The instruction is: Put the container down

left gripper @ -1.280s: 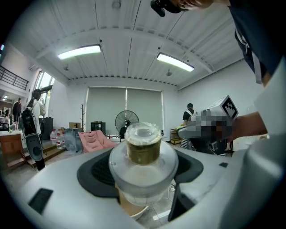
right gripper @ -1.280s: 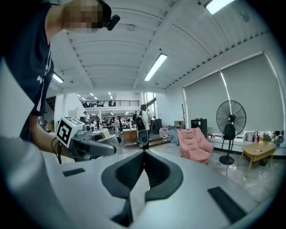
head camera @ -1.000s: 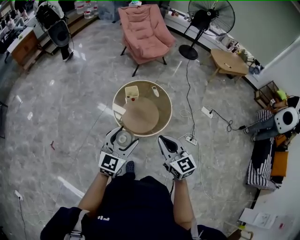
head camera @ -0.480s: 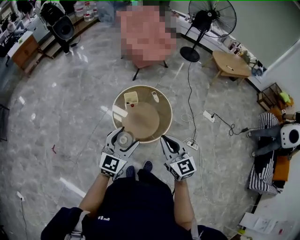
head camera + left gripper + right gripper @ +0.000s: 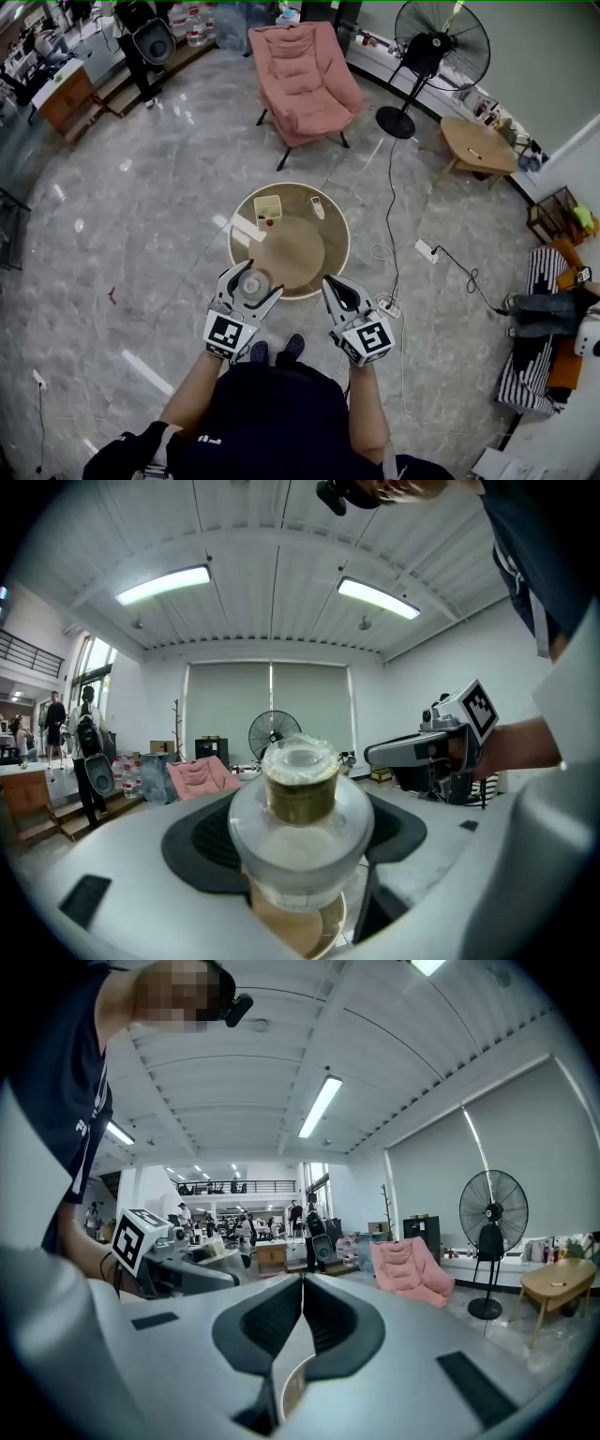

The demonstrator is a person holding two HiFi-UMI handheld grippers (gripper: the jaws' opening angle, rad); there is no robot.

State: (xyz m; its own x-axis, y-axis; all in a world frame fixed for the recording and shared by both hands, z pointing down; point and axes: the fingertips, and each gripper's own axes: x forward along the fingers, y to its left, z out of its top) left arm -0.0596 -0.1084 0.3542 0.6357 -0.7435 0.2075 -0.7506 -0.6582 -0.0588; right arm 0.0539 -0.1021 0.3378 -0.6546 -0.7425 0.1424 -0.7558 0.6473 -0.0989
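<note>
the container [image 5: 300, 799] is clear plastic, with a golden-brown filling under a clear lid. the left gripper [image 5: 251, 279] and the right gripper [image 5: 330, 283] are pale grey-white with black pads [image 5: 202, 841], and their marker cubes [image 5: 226, 330] carry black-and-white square patterns. the round table [image 5: 291, 253] is tan with a paler rim, and the small box [image 5: 267, 208] on it is cream. the floor [image 5: 141, 234] is grey marble with pale veining. the armchair [image 5: 305, 70] is salmon pink, the fan [image 5: 441, 47] black, the side table [image 5: 478, 145] light wood. the person's shirt [image 5: 272, 412] is dark navy. the cloth [image 5: 517, 356] at the right is striped black and white.
</note>
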